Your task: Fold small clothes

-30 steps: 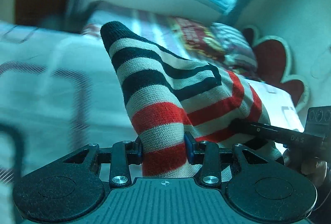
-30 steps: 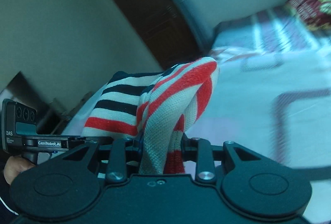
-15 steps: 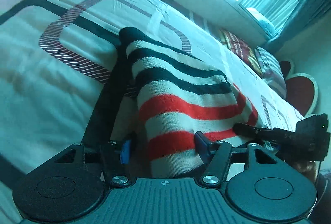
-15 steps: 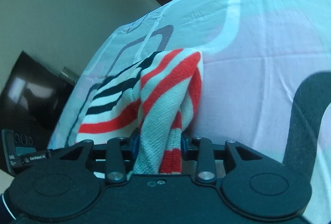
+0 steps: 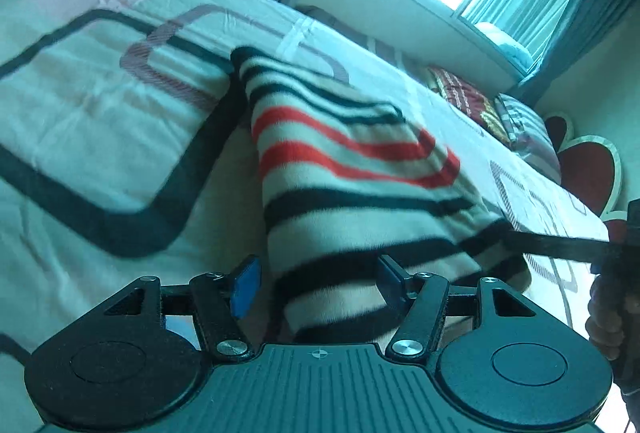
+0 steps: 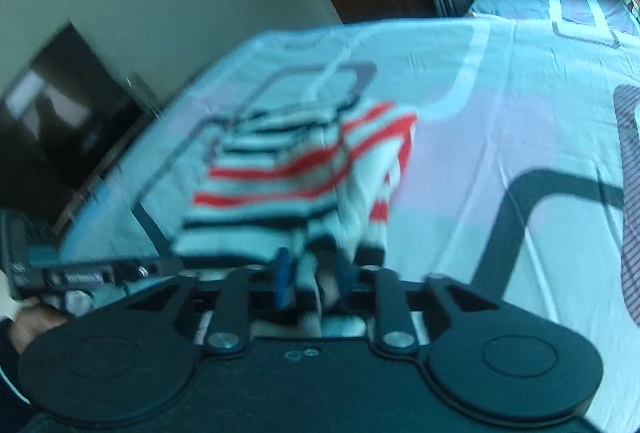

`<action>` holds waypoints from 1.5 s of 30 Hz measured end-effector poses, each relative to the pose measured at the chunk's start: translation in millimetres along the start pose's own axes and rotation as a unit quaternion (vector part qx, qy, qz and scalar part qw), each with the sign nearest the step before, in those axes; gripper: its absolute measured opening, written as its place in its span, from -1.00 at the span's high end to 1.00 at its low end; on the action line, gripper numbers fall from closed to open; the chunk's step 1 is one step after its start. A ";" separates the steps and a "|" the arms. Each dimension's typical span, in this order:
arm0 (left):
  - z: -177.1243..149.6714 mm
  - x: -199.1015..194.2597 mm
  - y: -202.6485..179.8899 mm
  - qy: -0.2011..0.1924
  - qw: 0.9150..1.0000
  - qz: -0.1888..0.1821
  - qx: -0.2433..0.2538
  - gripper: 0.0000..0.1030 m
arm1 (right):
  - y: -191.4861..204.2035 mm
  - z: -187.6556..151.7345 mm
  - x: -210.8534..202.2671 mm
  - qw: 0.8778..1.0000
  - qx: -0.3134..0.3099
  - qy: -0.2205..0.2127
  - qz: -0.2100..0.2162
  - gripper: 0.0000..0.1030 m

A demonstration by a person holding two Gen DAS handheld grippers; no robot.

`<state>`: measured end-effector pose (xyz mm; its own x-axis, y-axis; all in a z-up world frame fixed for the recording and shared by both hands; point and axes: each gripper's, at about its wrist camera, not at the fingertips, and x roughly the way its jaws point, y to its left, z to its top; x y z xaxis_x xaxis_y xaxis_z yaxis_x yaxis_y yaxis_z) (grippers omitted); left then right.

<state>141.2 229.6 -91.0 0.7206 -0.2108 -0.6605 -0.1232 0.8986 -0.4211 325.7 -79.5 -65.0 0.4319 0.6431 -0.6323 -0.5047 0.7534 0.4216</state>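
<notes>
The left gripper has let go, jaws now wide around the garment on the bed; the right gripper seems partly opened. Fold laid.

Both wrist views sit low and close over the bed, facing across it from opposite sides; both show the striped garment.

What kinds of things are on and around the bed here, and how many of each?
Striped garment: 1
Patterned bedspread: 1
Pillows: 2
Heart-shaped cushions, red: at least 1, partly hidden
Handheld grippers: 2
Total: 7
</notes>
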 end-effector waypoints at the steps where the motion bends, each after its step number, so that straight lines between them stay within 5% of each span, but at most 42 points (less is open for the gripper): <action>1: -3.3 1.0 1.9 0.001 1.000 0.000 -0.007 -0.20 | -5.1 -2.7 3.4 1.000 0.013 0.003 -0.006 0.83; 6: -19.6 -0.2 9.4 -0.002 1.000 0.001 -0.020 -0.21 | -49.8 -28.3 6.5 0.991 0.130 -0.020 0.037 0.87; 12: -29.2 0.8 8.8 -0.022 1.000 0.011 -0.012 -0.21 | -52.6 -35.4 14.2 0.990 0.135 -0.033 0.035 0.90; 14: -28.5 -2.9 2.1 -0.021 0.999 0.033 -0.001 -0.37 | -46.0 -33.7 8.1 0.993 0.111 -0.029 0.019 0.89; 16: -30.0 -17.6 -10.6 -0.029 0.996 0.086 0.016 -0.74 | -30.2 -31.7 -6.5 0.995 0.088 -0.034 -0.015 0.44; 18: -36.5 -40.7 -25.5 -0.048 0.992 0.105 0.047 -0.83 | -7.9 -36.0 -28.3 0.997 0.046 -0.045 -0.038 0.15; 21: -48.2 -73.7 -49.5 -0.066 0.986 0.133 0.078 -1.00 | 29.2 -46.5 -65.0 0.995 -0.007 -0.056 -0.077 0.08; 23: -54.2 -93.8 -62.6 -0.069 0.984 0.140 0.081 -1.00 | 49.6 -57.0 -90.1 0.994 -0.019 -0.070 -0.085 -0.27; 25: -61.3 -114.4 -73.5 -0.072 0.986 0.128 0.076 -1.00 | 69.5 -69.2 -112.9 0.992 -0.030 -0.084 -0.094 -0.83; 26: -65.2 -123.0 -78.8 -0.072 0.987 0.123 0.075 -1.00 | 80.2 -74.5 -121.5 0.990 -0.039 -0.087 -0.102 -0.89; 32: -88.5 -155.2 -108.1 -0.077 0.987 0.120 0.070 -1.00 | 125.5 -100.9 -145.7 0.987 -0.072 -0.072 -0.125 -0.97; 40: -105.7 -186.4 -124.9 -0.086 0.985 0.125 0.086 -1.00 | 162.0 -124.5 -163.3 0.969 -0.083 -0.118 -0.202 -0.99; 45: -120.3 -199.1 -127.7 -0.090 0.982 0.132 0.098 -1.00 | 168.5 -140.2 -169.9 0.967 -0.076 -0.124 -0.210 -0.99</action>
<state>-68.7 110.6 19.5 0.7927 0.0944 -0.6023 -0.2006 0.9733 -0.1114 62.4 -81.0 22.4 0.7794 0.3123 -0.5432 -0.3417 0.9385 0.0494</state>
